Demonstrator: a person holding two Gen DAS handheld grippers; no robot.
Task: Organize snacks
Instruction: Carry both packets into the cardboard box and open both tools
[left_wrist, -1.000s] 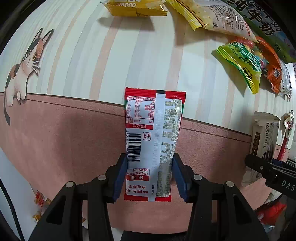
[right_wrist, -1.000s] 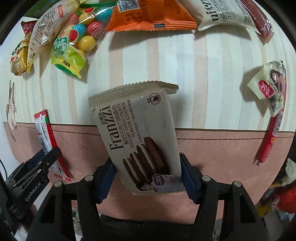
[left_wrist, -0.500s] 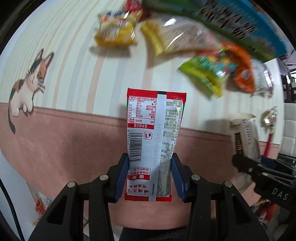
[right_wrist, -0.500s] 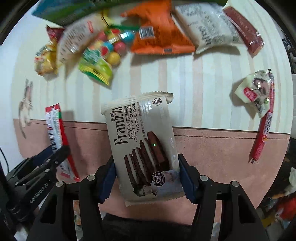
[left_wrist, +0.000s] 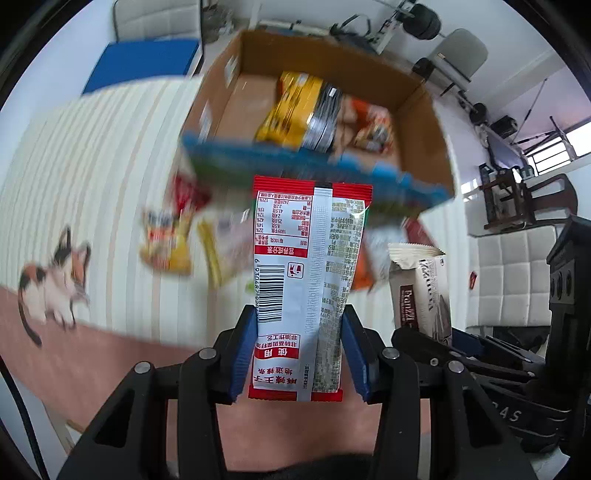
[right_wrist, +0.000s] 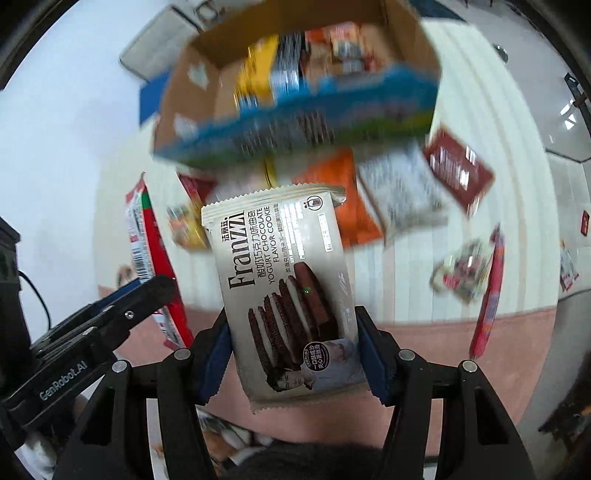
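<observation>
My left gripper (left_wrist: 300, 321) is shut on the lower part of a red-and-white snack packet (left_wrist: 295, 258), which stands upright with its barcode side towards the camera. My right gripper (right_wrist: 293, 325) is shut on a beige Franzzi chocolate cookie pack (right_wrist: 280, 266), also upright. Both are held high above the striped tablecloth, side by side. The cookie pack (left_wrist: 421, 288) shows at the right of the left wrist view, and the red packet (right_wrist: 144, 236) at the left of the right wrist view. Ahead stands an open cardboard box (left_wrist: 417, 122) with several snack bags inside.
Loose snacks lie blurred on the cloth below the box: a yellow bag (left_wrist: 166, 243), an orange bag (right_wrist: 351, 206), a white bag (right_wrist: 402, 192), a dark red pack (right_wrist: 458, 170), a red stick (right_wrist: 489, 291). A cat picture (left_wrist: 51, 280) marks the cloth's left. Chairs stand behind.
Both grippers have risen well above the table with their packs still held and tilted up, so the cardboard box and the room behind have come into view.
</observation>
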